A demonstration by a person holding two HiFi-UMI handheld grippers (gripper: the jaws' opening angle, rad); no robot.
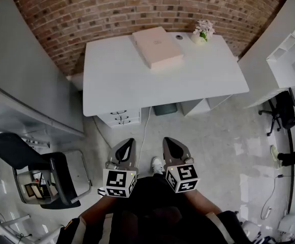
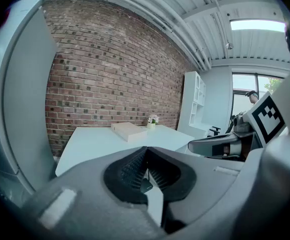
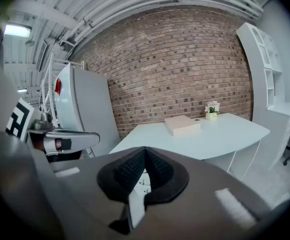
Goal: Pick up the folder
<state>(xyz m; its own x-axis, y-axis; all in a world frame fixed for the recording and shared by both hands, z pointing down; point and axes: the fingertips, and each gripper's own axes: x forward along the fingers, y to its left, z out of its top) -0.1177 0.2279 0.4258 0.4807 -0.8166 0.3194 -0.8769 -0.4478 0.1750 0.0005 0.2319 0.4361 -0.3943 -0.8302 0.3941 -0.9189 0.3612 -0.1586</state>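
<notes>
A pale pink folder (image 1: 157,47) lies flat on the far part of the white desk (image 1: 137,80), close to the brick wall; it shows small in the left gripper view (image 2: 129,131) and in the right gripper view (image 3: 182,125). Both grippers hang side by side over the floor, well short of the desk. My left gripper (image 1: 128,146) is shut with nothing in it, its jaws meeting at the tips (image 2: 145,159). My right gripper (image 1: 171,144) is shut and empty too, its jaws closed together (image 3: 145,160).
A small pot of white flowers (image 1: 202,32) stands at the desk's far right, beside the folder. A drawer unit (image 1: 120,118) sits under the desk's left side. A grey cabinet (image 1: 20,70) runs along the left, white shelves (image 1: 289,44) on the right, office chairs (image 1: 56,182) on both sides.
</notes>
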